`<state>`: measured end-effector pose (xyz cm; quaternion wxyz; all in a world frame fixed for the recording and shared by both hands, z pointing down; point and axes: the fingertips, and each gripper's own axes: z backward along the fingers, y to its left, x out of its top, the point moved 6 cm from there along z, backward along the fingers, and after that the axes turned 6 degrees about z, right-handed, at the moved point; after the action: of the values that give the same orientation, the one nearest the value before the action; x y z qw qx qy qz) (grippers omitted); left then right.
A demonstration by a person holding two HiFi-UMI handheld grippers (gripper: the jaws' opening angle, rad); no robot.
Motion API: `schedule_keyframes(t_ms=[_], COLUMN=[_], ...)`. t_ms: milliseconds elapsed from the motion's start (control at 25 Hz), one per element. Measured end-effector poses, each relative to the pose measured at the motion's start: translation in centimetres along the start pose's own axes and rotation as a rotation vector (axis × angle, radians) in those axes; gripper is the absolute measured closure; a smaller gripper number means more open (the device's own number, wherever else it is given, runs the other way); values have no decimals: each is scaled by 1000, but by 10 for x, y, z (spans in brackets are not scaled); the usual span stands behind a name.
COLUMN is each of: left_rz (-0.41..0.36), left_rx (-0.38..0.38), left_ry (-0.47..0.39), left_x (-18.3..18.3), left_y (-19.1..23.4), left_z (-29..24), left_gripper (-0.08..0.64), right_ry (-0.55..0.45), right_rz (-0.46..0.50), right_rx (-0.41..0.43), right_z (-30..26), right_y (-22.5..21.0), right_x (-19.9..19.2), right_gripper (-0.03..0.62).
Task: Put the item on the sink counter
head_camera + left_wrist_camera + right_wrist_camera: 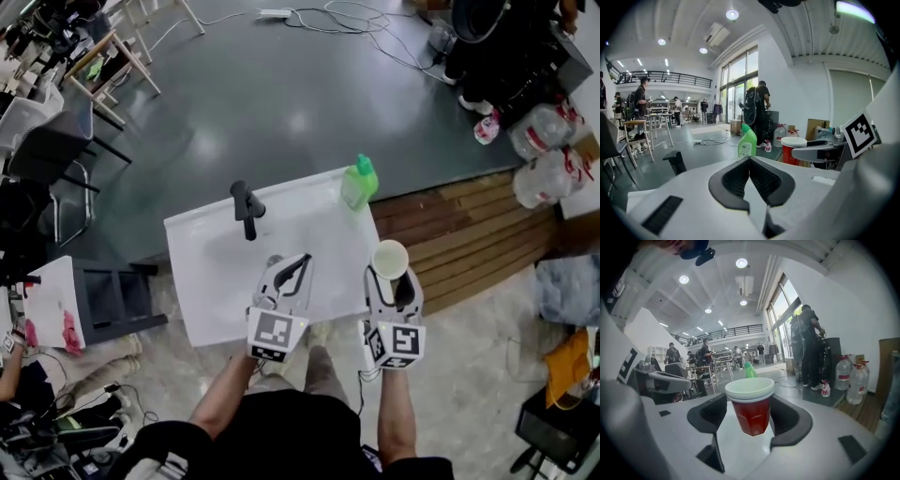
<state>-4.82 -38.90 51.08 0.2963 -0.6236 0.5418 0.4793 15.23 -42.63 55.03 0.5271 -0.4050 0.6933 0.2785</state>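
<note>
A red plastic cup (390, 259) with a white rim hangs upright between the jaws of my right gripper (393, 279), which is shut on its sides. It is held over the near right edge of the white sink counter (211, 281). The right gripper view shows the cup (751, 409) clamped by both pads and clear of the surface below. My left gripper (298, 267) hovers over the counter's near edge, left of the cup. Its jaws meet at the tips (749, 160) with nothing in them. A black faucet (247, 208) stands at the counter's far side.
A green bottle (359, 183) stands on the far right corner of the counter, beyond the cup. Wooden planks (469, 234) and water jugs (548, 159) lie to the right. Chairs and a dark stool (117, 300) are on the left. A person (759, 112) stands further off.
</note>
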Motion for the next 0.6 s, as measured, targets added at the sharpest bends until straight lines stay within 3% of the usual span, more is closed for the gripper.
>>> schedule_keyframes(t_ms=[600], left_rz=[37], left_rx=[41], left_ry=[52], left_x=[-22], left_y=[19], left_z=[-35], left_gripper=[557], right_ry=[66], right_rz=[20], right_rx=[50], right_z=[-52], right_y=[-8], right_x=[-31], right_gripper=[302])
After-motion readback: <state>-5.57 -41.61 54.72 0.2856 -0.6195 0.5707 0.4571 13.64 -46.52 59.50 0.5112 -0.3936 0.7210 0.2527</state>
